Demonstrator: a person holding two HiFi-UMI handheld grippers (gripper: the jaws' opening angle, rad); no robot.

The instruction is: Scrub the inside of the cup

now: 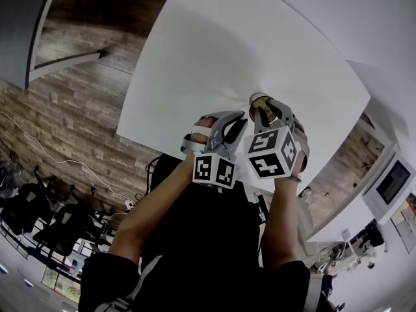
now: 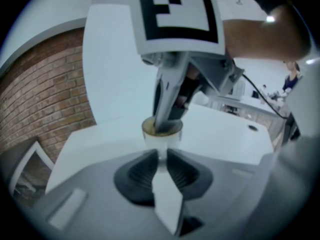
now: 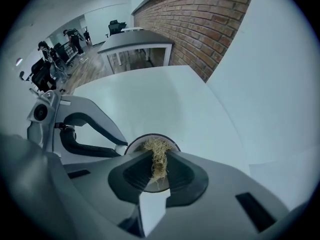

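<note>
A small clear cup (image 2: 162, 136) hangs over the white table (image 1: 214, 57), upright in the left gripper view. My left gripper (image 2: 161, 156) is shut on a thin part of the cup's near side. From above, my right gripper (image 2: 163, 125) reaches down into the cup's mouth. It is shut on a tuft of tan fibrous scrubber (image 3: 158, 148), which presses against the inside of the cup (image 3: 136, 141). In the head view the cup (image 1: 258, 99) peeks out just beyond the right gripper (image 1: 265, 113), with the left gripper (image 1: 231, 127) close beside it. The cup's bottom is hidden.
The table's near edge (image 1: 169, 149) runs just under the grippers, with wood floor (image 1: 78, 122) beyond it. A brick wall (image 3: 200, 19) and a grey desk (image 3: 132, 39) stand behind the table. Office chairs (image 3: 45, 69) sit farther off.
</note>
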